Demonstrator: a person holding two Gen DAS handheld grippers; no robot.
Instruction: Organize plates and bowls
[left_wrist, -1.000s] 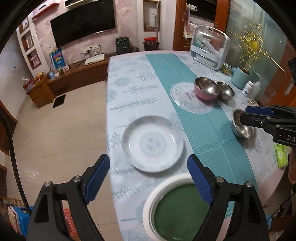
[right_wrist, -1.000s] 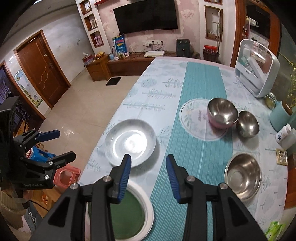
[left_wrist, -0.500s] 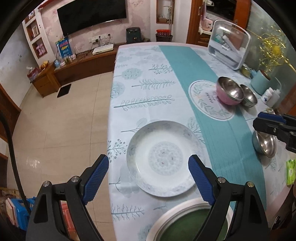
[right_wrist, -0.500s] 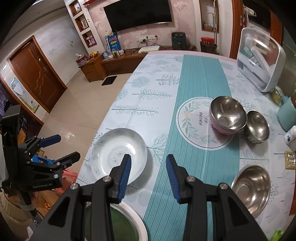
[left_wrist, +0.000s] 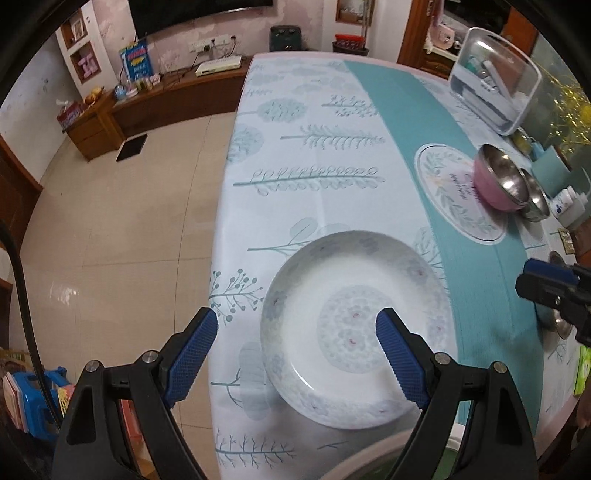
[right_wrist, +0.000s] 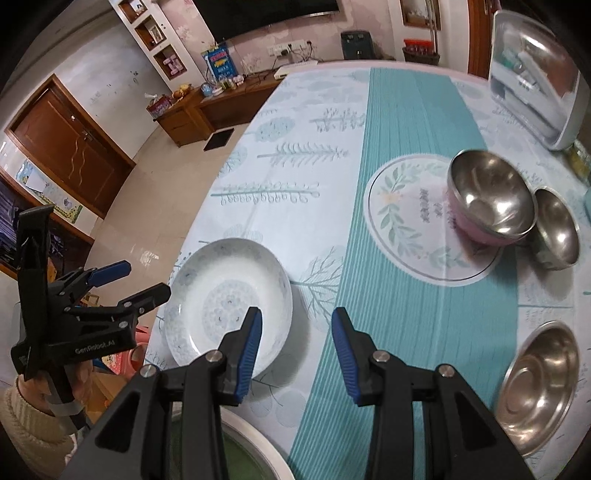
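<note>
The left gripper (left_wrist: 293, 345) hangs over the near left edge of the table (left_wrist: 332, 122), its 2 blue-padded jaws spread wide with nothing between them; one pad sits over the tablecloth edge and the floor, the other over the middle of the white patterned plate (left_wrist: 356, 291). In the right wrist view the same left gripper (right_wrist: 138, 280) shows just beside the plate's left rim, held by a hand in a cream knitted sleeve (right_wrist: 26, 421). The right gripper (right_wrist: 297, 341) is parted to a middling gap and empty, its left pad over the plate's (right_wrist: 229, 295) near right rim and its right pad over the teal runner (right_wrist: 413, 221). The plate lies flat on the pale tree-printed cloth, near the table's left edge. Closer to the cameras, the white rim of a green-centred dish (right_wrist: 255, 435) peeks from under the grippers. On the far right of the table a pink bowl with a steel lining (right_wrist: 489, 195) rests on a round printed medallion, touching a smaller steel bowl (right_wrist: 556, 230). A wider, shallow steel bowl (right_wrist: 541, 384) sits well apart from them, toward the near right edge. A white storage case (right_wrist: 535, 70) stands at the far right.
</note>
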